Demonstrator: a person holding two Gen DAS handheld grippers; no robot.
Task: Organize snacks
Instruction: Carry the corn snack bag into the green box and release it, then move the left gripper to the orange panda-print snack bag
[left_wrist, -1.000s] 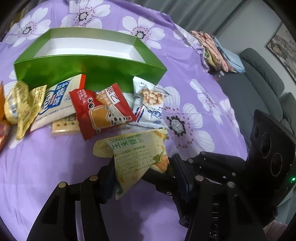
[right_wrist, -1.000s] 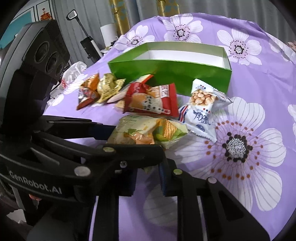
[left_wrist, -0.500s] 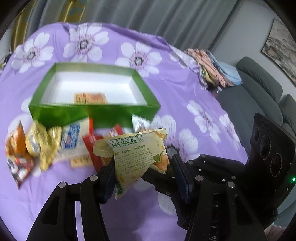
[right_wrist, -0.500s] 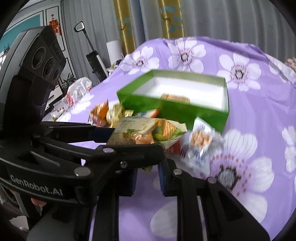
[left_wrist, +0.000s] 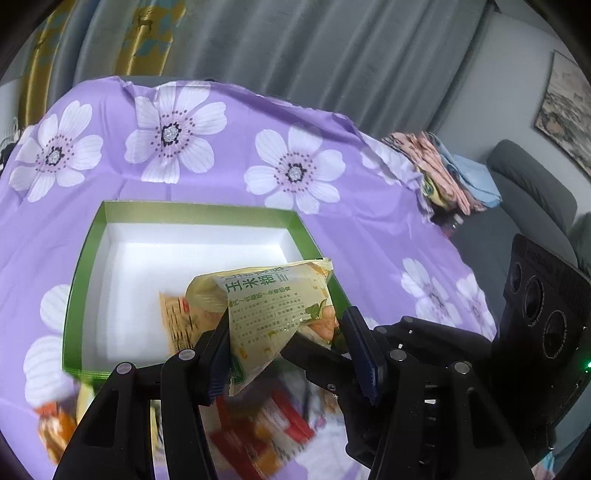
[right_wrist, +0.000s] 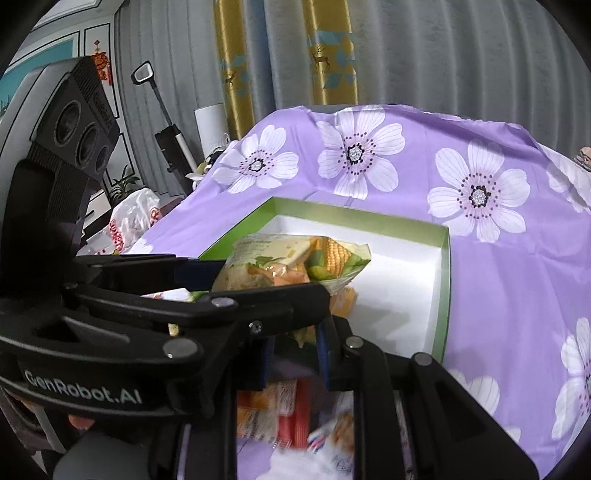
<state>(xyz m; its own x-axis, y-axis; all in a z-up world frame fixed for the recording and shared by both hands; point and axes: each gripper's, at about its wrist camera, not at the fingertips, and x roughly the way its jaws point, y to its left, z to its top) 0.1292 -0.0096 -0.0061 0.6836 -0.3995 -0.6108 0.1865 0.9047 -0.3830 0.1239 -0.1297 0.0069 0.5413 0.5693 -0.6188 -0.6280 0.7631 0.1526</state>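
My left gripper (left_wrist: 286, 350) clamped the yellow-green corn snack packet (left_wrist: 277, 314) across its width, and my right gripper (right_wrist: 291, 350) pinched the packet's lower edge between its narrow jaws. The packet hung over the near side of the green box (left_wrist: 85, 258), above an orange packet (left_wrist: 173, 317) lying inside. Loose snack packets (left_wrist: 258, 424) lay blurred on the purple floral cloth (left_wrist: 221, 166) below.

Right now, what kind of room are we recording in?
Most likely a home living room. A grey sofa sits beside the table, which wears a purple floral cloth; floor-length curtains hang behind it, and a framed picture is on the wall.
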